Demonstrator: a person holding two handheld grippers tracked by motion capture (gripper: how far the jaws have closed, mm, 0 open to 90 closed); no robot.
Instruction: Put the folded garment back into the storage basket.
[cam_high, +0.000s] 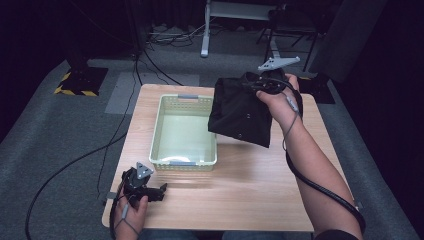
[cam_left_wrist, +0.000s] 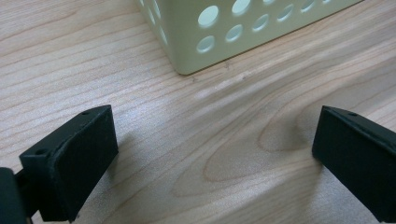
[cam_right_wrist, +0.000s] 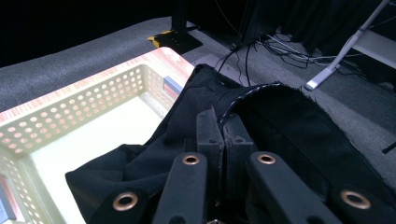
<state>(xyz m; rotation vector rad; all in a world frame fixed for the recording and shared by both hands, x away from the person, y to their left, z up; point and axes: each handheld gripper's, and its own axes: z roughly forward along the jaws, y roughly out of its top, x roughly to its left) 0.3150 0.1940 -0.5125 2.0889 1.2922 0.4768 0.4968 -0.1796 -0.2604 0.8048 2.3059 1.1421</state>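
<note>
1. Our right gripper (cam_right_wrist: 223, 140) has its jaws pressed together on the edge of a black cloth (cam_high: 240, 112). We only hold a thin bit, so the cloth could slip out and fall.
2. The cloth hangs in the air, over the right side of the pale basket (cam_high: 162, 125) and partly past its wall. If we let go here, we think some of it lands on the table (cam_high: 250, 195), not inside.
3. A loose fold could catch on the basket rim and tip or drag the basket.
4. Our left gripper (cam_left_wrist: 210, 154) sits low over the table near the basket's front corner, with its jaws wide apart and nothing between them. It isn't steadying the basket.
</note>
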